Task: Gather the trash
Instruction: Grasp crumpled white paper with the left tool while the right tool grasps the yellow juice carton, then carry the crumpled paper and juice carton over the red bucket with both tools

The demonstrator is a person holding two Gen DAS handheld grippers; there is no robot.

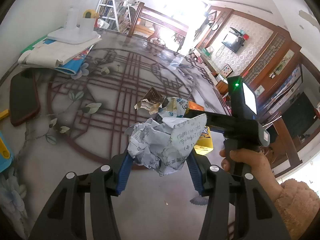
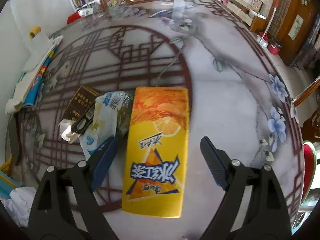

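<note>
The fingers of the left gripper are closed on a ball of crumpled paper, held clear above the desk. The right gripper stands wide open, its fingers to either side of a yellow drink carton lying flat on the desk, the pads not touching it. The carton is probably light and, if empty, easily crushed; its printed faces look smooth, so a hold across the narrow width near the middle seems soundest. Just left of it lie a crumpled plastic wrapper and a torn dark box, both soft, light and apt to shift.
</note>
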